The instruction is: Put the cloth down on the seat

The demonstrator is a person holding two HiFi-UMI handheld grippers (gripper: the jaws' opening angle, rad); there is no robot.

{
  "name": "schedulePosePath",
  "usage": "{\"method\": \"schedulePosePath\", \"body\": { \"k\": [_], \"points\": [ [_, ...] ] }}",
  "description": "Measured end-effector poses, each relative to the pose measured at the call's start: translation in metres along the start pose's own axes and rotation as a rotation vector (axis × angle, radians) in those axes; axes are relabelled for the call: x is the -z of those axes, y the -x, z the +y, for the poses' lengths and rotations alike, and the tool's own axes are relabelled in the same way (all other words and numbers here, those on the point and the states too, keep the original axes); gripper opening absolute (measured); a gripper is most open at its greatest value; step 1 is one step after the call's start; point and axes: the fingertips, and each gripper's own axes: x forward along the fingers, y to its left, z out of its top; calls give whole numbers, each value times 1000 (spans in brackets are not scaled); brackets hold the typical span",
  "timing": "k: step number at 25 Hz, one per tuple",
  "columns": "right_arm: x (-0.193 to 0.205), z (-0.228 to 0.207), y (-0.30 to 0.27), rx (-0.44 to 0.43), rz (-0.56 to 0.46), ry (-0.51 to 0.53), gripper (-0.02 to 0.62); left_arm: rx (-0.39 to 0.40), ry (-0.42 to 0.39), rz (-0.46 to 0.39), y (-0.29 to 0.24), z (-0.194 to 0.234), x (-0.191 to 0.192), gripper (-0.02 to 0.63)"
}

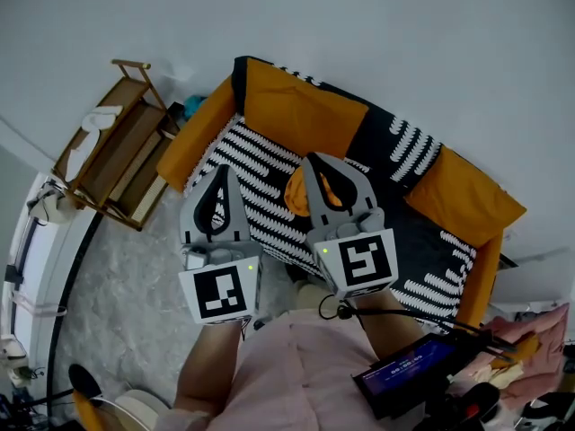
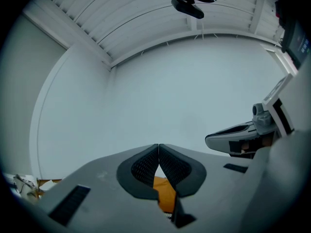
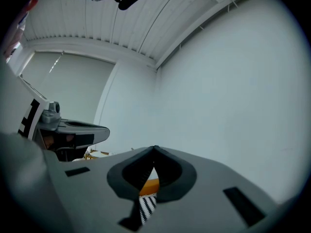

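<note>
as the cloth (image 1: 295, 192) seems to lie on the seat (image 1: 260, 164), we're finishing.
left gripper (image 1: 220, 171), right gripper (image 1: 312, 160) pressed together, empty; withdraw next.

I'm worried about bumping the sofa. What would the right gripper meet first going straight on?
Likely the orange back cushion; depth is unclear, so it may pass over to the wall.

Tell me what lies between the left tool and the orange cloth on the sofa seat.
Only the bare striped seat cover lies between the left tool and the orange cloth. The head view shows this.
</note>
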Motion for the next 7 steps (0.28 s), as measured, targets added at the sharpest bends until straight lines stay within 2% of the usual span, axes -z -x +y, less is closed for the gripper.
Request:
{"method": "schedulePosePath", "body": {
  "k": [7],
  "points": [
    [-12, 10, 4, 3, -18, 13, 0, -3, -1, -6, 11, 8, -8, 11]
  ]
}}
